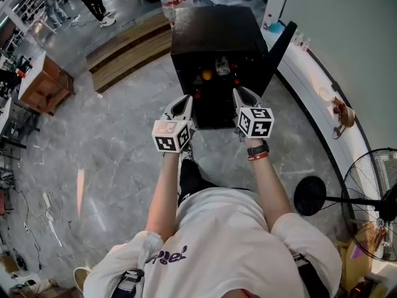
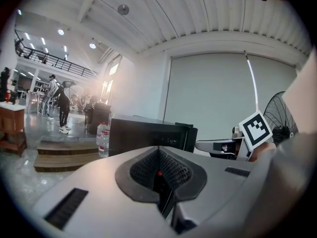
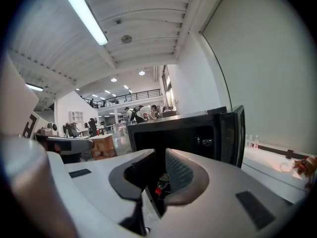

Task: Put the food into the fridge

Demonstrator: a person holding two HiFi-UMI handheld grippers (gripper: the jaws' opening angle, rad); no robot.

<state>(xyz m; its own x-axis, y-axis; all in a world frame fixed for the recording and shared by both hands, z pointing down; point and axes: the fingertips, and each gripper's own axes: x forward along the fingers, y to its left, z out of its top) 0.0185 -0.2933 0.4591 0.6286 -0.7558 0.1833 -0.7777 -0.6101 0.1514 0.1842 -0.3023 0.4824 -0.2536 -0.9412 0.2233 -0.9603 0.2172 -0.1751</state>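
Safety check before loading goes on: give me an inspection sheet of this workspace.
Surface: grey stone floor; no table in view.
Job's things: black fridge, its door open on the right; an orange item and other small things inside, too small to name.
Clutter: water bottles beside the fridge.
Grippers: left claw shut, empty; right claw slightly apart, nothing between its jaws; both are held in front of the fridge.
Cables: loose cables on the floor at the far left.
Surroundings: standing fan, wooden steps, wooden cabinet, people in the distance.
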